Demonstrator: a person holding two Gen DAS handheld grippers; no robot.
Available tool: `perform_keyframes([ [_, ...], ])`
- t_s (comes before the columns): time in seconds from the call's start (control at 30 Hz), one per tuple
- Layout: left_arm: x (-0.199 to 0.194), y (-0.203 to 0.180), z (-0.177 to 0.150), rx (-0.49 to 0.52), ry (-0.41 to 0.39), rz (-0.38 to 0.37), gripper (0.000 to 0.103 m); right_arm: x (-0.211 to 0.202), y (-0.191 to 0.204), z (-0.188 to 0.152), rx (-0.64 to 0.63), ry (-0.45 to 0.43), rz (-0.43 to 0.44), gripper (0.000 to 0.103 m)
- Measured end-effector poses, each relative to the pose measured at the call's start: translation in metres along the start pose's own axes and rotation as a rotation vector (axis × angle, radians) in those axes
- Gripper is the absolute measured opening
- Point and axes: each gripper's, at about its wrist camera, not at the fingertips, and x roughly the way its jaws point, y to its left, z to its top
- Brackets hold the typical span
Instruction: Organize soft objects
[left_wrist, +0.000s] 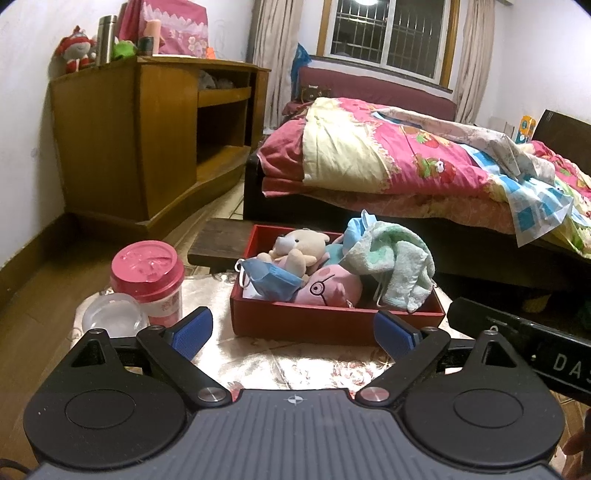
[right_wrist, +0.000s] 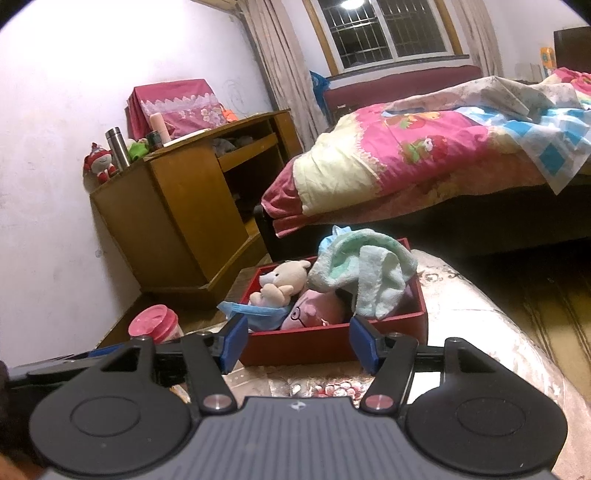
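Left hand-held gripper (left_wrist: 293, 334): held low and level over the counter (left_wrist: 295, 363), jaws spread wide, nothing held.
Right hand-held gripper (right_wrist: 297, 345): tilted, jaws wide apart, nothing held.
Box (left_wrist: 332, 323): red, at 12 o'clock, just beyond both sets of fingertips.
Soft things: bear (left_wrist: 295, 249), pink toy (left_wrist: 328, 288), mask (left_wrist: 271, 278) and towel (left_wrist: 395, 264) are piled in the box.
Cup (left_wrist: 149, 278): seen at 10 o'clock beside a glass dish (left_wrist: 110, 317).
Beyond: bed (left_wrist: 424, 166) at 1 o'clock, cabinet (left_wrist: 147, 136) at 10.

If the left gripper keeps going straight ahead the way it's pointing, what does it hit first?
Probably the near wall of the red box: the open left gripper points straight at it, empty, with only patterned cloth between. Depth is uncertain.
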Motion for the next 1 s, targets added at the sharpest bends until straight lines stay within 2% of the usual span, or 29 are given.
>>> perform_keyframes([
  [0.2,0.0006,0.0025,0.0001,-0.033,0.009,-0.025,0.089,-0.0002,-0.0017,-0.0005,0.006,0.001,0.000,0.038],
  [0.57,0.0013,0.0014,-0.0011,-0.030,0.011,-0.044,0.089,0.0004,-0.0030,0.0000,0.004,-0.003,-0.026,0.038],
  [1.0,0.0009,-0.0027,-0.0027,-0.020,0.002,-0.030,0.086,0.0025,-0.0068,-0.0010,0.004,-0.003,-0.053,0.042],
])
